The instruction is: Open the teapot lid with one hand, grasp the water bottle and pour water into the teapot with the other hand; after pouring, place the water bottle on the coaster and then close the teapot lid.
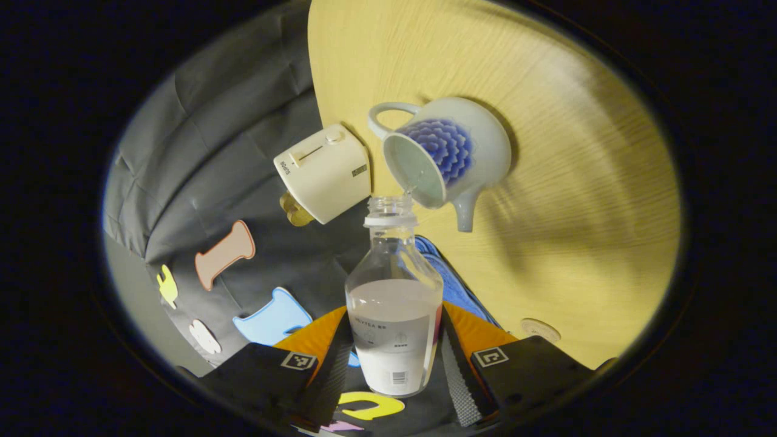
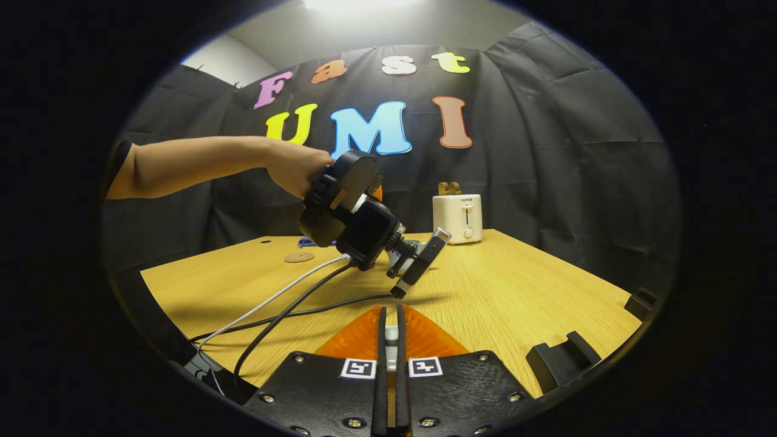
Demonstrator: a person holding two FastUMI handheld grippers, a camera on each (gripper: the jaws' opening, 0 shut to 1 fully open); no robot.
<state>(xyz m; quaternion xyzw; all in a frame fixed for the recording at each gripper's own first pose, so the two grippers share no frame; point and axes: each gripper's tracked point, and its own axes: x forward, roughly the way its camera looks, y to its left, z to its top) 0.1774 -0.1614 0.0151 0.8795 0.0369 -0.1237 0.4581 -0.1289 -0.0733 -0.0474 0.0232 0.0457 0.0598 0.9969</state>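
Between the fingers of the left tongs (image 1: 391, 364), in the left gripper view, sits the water bottle (image 1: 394, 303), clamped on both sides of its lower body and tipped so its uncapped mouth points ahead. White liquid fills roughly the lower half of the bottle. Just past the bottle's mouth is the teapot (image 1: 446, 155), white with a blue flower pattern, its round opening uncovered and facing the bottle, its spout toward the tongs and its handle on the far side. A thin trickle appears to run at the rim where mouth and opening meet. Left of the teapot stands a cream toaster (image 1: 325, 173) on the wooden worktop (image 1: 583, 230). Near the right finger lies a small round coaster (image 1: 540, 329), and a blue cloth (image 1: 452, 282) shows behind the bottle.

From the right gripper view, the right tongs (image 2: 390, 340) have their fingers drawn close together with a small pale piece pinched between them; what it is cannot be told. Ahead, a person's hand (image 2: 297, 167) holds the other gripper tilted downward over the worktop, cables trailing from it.
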